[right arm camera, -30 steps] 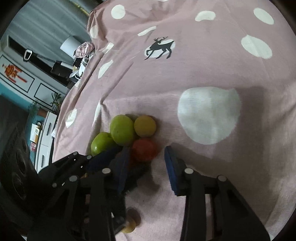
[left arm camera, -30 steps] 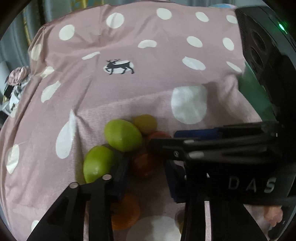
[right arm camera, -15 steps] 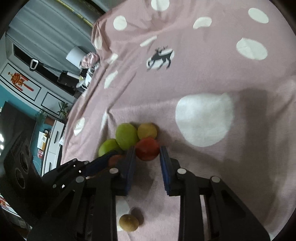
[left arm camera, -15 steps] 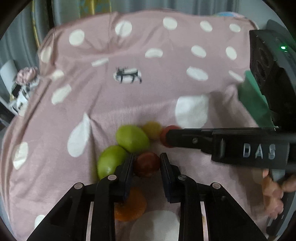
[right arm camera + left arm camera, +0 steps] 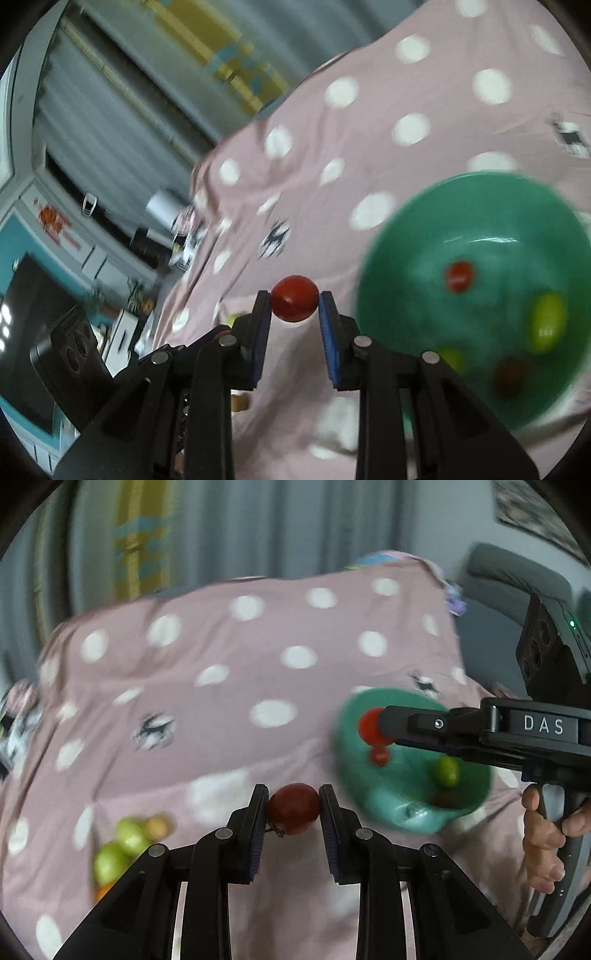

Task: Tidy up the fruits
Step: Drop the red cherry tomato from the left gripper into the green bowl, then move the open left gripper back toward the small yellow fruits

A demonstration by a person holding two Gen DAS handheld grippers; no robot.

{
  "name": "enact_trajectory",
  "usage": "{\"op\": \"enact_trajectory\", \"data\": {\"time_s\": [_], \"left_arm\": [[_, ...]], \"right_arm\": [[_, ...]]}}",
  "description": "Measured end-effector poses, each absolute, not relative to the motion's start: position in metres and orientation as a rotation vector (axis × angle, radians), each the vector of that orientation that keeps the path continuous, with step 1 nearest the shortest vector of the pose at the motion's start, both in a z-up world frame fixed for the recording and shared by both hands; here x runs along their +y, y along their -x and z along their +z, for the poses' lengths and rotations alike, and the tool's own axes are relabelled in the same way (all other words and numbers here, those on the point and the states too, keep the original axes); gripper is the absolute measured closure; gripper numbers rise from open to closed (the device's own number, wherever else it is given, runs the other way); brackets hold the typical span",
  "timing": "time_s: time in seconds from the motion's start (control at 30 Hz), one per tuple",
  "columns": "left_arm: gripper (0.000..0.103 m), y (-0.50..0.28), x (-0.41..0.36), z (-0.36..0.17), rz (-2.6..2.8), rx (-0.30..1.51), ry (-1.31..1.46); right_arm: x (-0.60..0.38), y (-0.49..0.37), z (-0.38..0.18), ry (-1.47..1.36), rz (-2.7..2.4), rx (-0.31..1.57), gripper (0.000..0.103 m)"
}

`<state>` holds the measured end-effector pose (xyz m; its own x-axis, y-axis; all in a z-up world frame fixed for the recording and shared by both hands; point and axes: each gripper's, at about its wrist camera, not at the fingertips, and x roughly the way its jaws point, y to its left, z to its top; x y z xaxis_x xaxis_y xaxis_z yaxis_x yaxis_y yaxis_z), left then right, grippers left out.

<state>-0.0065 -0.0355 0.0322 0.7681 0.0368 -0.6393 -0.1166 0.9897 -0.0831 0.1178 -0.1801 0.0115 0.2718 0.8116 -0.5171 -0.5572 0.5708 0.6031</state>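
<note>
My left gripper [image 5: 292, 806] is shut on a dark red fruit [image 5: 293, 808], held above the pink spotted cloth [image 5: 221, 716]. My right gripper [image 5: 294, 304] is shut on a brighter red fruit [image 5: 294, 302]; in the left wrist view that red fruit [image 5: 371, 726] hangs over the green bowl [image 5: 391, 812]. The green bowl [image 5: 406, 236] sits to the right and holds a small red fruit [image 5: 460, 276], a green fruit [image 5: 546, 322] and a dark one [image 5: 511, 373]. Two green fruits [image 5: 120, 845] and a tan one [image 5: 157, 826] lie on the cloth at lower left.
A person's hand [image 5: 546, 845] grips the right tool's handle at the right edge. Grey curtains [image 5: 229, 528] hang behind the bed. A grey chair [image 5: 517, 587] stands at the far right. Cabinets and clutter [image 5: 110, 258] are off the cloth's left side.
Both grippers closed on red fruits, lifted them off the cloth and swung right toward the green bowl, which has come into view. The remaining fruit pile now lies far to the lower left.
</note>
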Motion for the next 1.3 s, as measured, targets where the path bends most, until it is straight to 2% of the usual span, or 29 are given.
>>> {"op": "enact_trajectory", "data": {"time_s": [0.2,0.5,0.53,0.57,0.6,0.63,0.67,0.7,0.77,0.83,1.03,1.3], "left_arm": [[0.074,-0.038,-0.110,0.029,-0.046,0.708,0.069],[0.073,-0.063,-0.135,0.021,-0.052,0.735,0.094],[0.065,-0.065,-0.133,0.019,-0.042,0.742,0.102],[0.045,-0.067,-0.130,0.016,-0.036,0.757,0.116],[0.033,-0.069,-0.127,0.014,-0.031,0.770,0.137],[0.016,-0.069,-0.123,0.011,-0.031,0.775,0.171],[0.013,-0.067,-0.118,0.009,-0.042,0.767,0.211],[0.013,-0.063,-0.114,0.009,-0.057,0.754,0.243],[0.012,-0.054,-0.101,0.011,-0.087,0.736,0.312],[0.005,-0.046,-0.092,0.014,-0.070,0.733,0.324],[0.003,0.001,-0.051,0.023,-0.007,0.743,0.295],[0.003,0.074,0.042,0.007,0.215,0.739,0.360]], "right_arm": [[-0.259,-0.141,-0.005,-0.458,0.811,0.921,0.076],[-0.299,-0.151,-0.031,-0.517,0.762,1.010,0.075],[-0.301,-0.151,-0.032,-0.523,0.766,1.012,0.076],[-0.305,-0.150,-0.033,-0.536,0.772,1.010,0.074],[-0.306,-0.149,-0.032,-0.545,0.782,1.011,0.072],[-0.306,-0.148,-0.032,-0.556,0.794,1.008,0.064],[-0.308,-0.147,-0.031,-0.568,0.811,1.004,0.053],[-0.309,-0.145,-0.027,-0.585,0.831,0.992,0.046],[-0.309,-0.142,-0.021,-0.609,0.840,0.968,0.011],[-0.304,-0.137,-0.013,-0.623,0.839,0.947,0.000],[-0.267,-0.124,0.001,-0.593,0.898,0.992,0.000],[-0.182,-0.091,0.005,-0.385,1.006,1.046,0.000]]}}
